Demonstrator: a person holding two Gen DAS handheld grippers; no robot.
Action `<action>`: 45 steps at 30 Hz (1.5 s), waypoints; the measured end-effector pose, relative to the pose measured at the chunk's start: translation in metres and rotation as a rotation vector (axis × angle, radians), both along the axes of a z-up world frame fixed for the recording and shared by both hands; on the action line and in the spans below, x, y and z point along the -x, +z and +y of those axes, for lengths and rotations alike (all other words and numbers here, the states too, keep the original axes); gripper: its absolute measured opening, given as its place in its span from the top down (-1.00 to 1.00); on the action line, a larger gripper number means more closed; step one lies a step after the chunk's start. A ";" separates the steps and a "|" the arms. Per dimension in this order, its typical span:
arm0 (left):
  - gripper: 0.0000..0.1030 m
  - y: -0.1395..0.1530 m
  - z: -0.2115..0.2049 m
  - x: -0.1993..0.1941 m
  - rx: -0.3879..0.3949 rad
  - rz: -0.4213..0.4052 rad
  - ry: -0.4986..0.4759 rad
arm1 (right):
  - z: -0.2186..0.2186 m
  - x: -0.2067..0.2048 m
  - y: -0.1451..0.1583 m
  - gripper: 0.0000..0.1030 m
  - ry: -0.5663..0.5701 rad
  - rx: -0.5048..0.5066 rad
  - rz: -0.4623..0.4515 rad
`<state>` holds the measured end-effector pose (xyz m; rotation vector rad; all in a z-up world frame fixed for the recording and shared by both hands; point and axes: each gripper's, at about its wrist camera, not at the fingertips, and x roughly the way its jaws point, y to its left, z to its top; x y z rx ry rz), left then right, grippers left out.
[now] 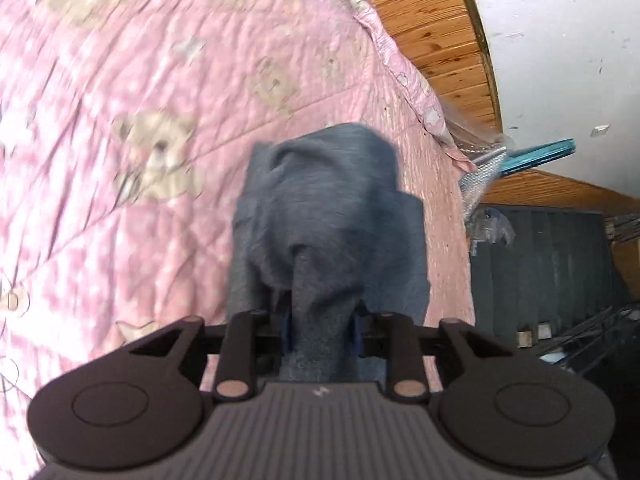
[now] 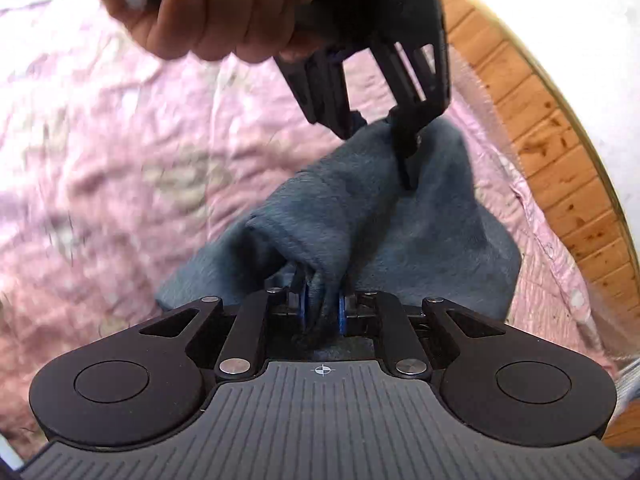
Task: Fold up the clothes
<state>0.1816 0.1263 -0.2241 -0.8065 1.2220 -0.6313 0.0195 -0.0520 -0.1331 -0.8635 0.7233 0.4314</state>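
Grey-blue garment [image 2: 360, 216] hangs bunched over the pink quilted bed [image 1: 120, 200]. Left gripper [image 1: 320, 328] is clamped on one fold; right gripper [image 2: 322, 308] is clamped on another. Wooden panelling [image 1: 432, 32] borders the bed

Layout. The garment [image 2: 360, 216] lies on the quilt [image 2: 120, 140] covering the bed, near the bed's edge. The right tongs [image 2: 322, 312] clamp a fold at its near end; the left tongs [image 2: 384, 140], held in a hand [image 2: 216, 12], grip its far end. Beyond the bed's edge lies the plank floor [image 1: 432, 32], with a wall [image 1: 560, 40] behind it.
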 end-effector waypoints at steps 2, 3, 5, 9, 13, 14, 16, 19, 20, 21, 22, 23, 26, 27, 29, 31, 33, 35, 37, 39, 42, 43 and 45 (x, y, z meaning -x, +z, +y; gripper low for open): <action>0.18 0.002 0.002 -0.002 0.035 -0.026 0.007 | 0.005 -0.001 -0.004 0.78 -0.009 0.042 0.009; 0.04 0.004 0.004 -0.004 0.055 -0.043 0.015 | 0.005 -0.001 -0.003 0.78 -0.014 0.055 0.015; -0.17 0.006 0.011 -0.017 0.099 -0.058 0.035 | 0.005 -0.001 -0.001 0.78 -0.022 0.080 0.027; 0.41 0.017 -0.008 -0.033 0.163 -0.109 -0.070 | 0.001 0.010 0.009 0.83 -0.079 0.108 -0.011; 0.48 0.001 -0.002 -0.041 0.132 -0.081 -0.050 | 0.013 0.016 0.020 0.83 -0.119 0.104 -0.026; 0.48 -0.013 0.002 -0.043 0.102 -0.034 -0.031 | 0.018 0.014 0.014 0.83 -0.112 0.119 -0.006; 0.41 -0.029 0.013 -0.041 0.114 0.012 -0.015 | 0.025 0.013 -0.003 0.82 -0.096 0.145 0.017; 0.24 -0.031 0.028 -0.038 0.136 0.020 0.012 | 0.022 0.019 -0.004 0.59 -0.101 0.082 0.046; 0.15 -0.028 0.033 -0.037 0.131 0.013 0.019 | 0.014 0.021 0.002 0.58 -0.129 0.026 0.085; 0.13 -0.026 0.039 -0.035 0.127 0.008 0.026 | 0.006 0.022 0.007 0.58 -0.157 -0.022 0.119; 0.07 -0.023 0.045 -0.035 0.123 0.008 0.035 | -0.003 0.024 0.013 0.58 -0.182 -0.067 0.151; -0.08 -0.020 0.050 -0.035 0.110 0.007 0.042 | -0.014 0.027 0.021 0.52 -0.213 -0.124 0.194; -0.13 -0.003 0.064 -0.034 0.046 -0.033 0.049 | -0.052 0.031 0.054 0.27 -0.298 -0.322 0.280; -0.13 0.004 0.067 -0.034 0.036 -0.052 0.048 | -0.067 0.032 0.068 0.24 -0.332 -0.387 0.253; -0.13 0.023 0.060 -0.037 0.030 -0.102 0.032 | -0.095 0.023 0.088 0.15 -0.427 -0.466 0.186; -0.13 0.044 0.037 -0.042 0.033 -0.155 -0.013 | -0.127 0.003 0.088 0.15 -0.540 -0.530 0.143; -0.27 0.064 0.001 -0.048 0.026 -0.205 -0.093 | -0.163 -0.020 0.073 0.15 -0.678 -0.611 0.143; -0.39 0.081 -0.042 -0.052 -0.008 -0.259 -0.193 | -0.185 -0.035 0.049 0.12 -0.755 -0.689 0.210; -0.39 0.089 -0.087 -0.054 -0.096 -0.321 -0.301 | -0.200 -0.044 0.025 0.12 -0.792 -0.760 0.283; -0.36 0.090 -0.127 -0.057 -0.235 -0.377 -0.377 | -0.209 -0.045 0.009 0.10 -0.808 -0.828 0.323; -0.32 0.092 -0.166 -0.064 -0.374 -0.463 -0.483 | -0.215 -0.034 0.002 0.24 -0.793 -0.894 0.329; -0.33 0.091 -0.174 -0.066 -0.395 -0.475 -0.522 | -0.216 -0.031 0.002 0.29 -0.785 -0.905 0.328; -0.33 0.083 -0.185 -0.070 -0.450 -0.483 -0.594 | -0.219 -0.027 0.000 0.31 -0.768 -0.924 0.326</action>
